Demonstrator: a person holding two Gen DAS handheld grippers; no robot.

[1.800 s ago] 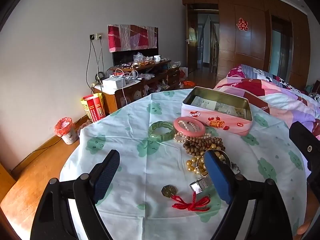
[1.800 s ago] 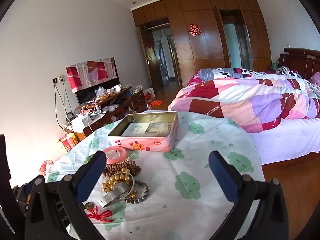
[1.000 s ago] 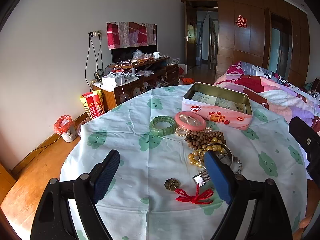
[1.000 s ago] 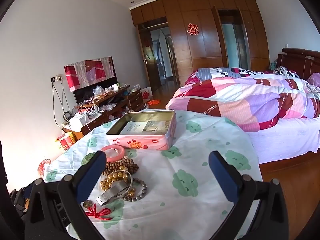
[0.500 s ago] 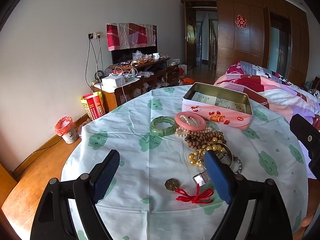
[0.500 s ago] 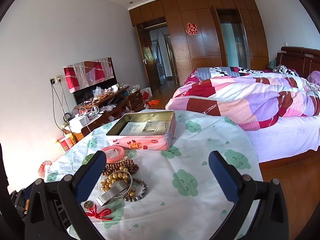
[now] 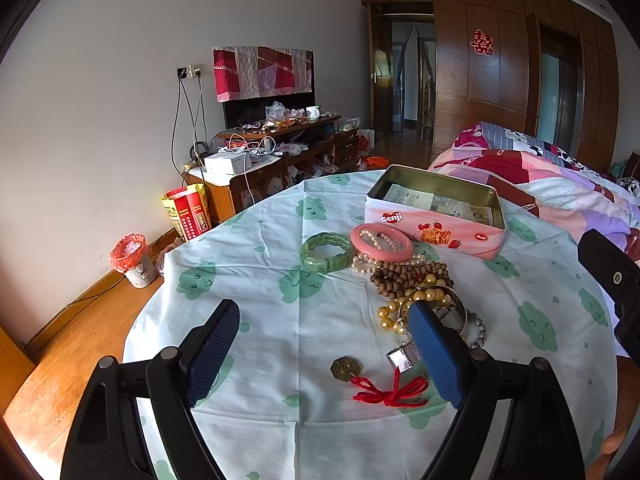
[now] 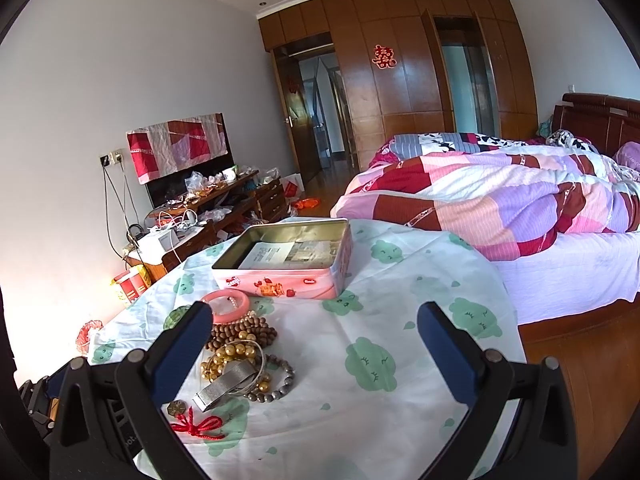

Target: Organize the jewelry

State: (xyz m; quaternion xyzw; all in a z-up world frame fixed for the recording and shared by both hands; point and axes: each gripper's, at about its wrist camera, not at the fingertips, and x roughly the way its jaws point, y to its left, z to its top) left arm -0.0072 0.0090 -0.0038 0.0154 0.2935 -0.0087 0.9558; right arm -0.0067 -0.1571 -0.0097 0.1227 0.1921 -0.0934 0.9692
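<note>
An open pink tin [image 7: 434, 234] [image 8: 280, 280] stands at the far side of the round table [image 7: 256, 312]. In front of it lie a pink bangle [image 7: 381, 240] [image 8: 230, 305], a green bangle [image 7: 325, 252], brown wooden beads [image 7: 408, 276] [image 8: 244, 330], gold beads [image 7: 396, 316] [image 8: 230, 354], a silver bracelet [image 8: 226, 386], grey beads [image 8: 280, 380] and a brass charm with a red tassel [image 7: 345, 369] [image 8: 196, 424]. My left gripper [image 7: 324, 344] is open and empty above the near table edge. My right gripper [image 8: 316, 344] is open and empty, right of the pile.
A bed with a patchwork quilt [image 8: 500, 200] stands to the right. A cluttered TV cabinet [image 7: 276, 152] lines the far wall. A small bin [image 7: 134, 258] sits on the wooden floor at the left.
Both grippers have drifted slightly and the view has shifted a little. Nothing on the table has moved.
</note>
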